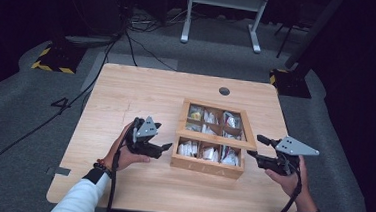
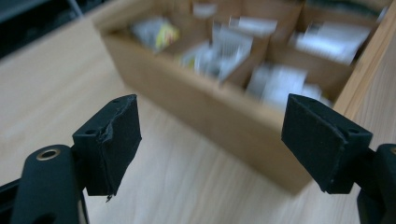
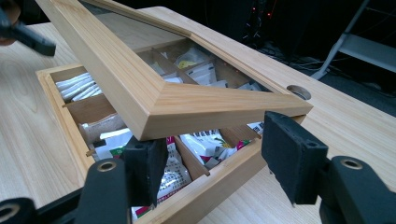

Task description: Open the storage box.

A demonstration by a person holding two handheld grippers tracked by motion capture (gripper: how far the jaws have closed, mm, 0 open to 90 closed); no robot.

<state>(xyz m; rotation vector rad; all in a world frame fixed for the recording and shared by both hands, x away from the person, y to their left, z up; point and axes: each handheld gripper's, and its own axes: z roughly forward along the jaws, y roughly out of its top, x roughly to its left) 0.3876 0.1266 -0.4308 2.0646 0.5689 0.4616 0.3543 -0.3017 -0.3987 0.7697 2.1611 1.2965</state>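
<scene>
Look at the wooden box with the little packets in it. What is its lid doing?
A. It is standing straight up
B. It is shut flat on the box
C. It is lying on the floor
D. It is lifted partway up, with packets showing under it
D: in the right gripper view the lid slants up above the box, its corner between the open right claw's jaws, with packets showing underneath.
</scene>
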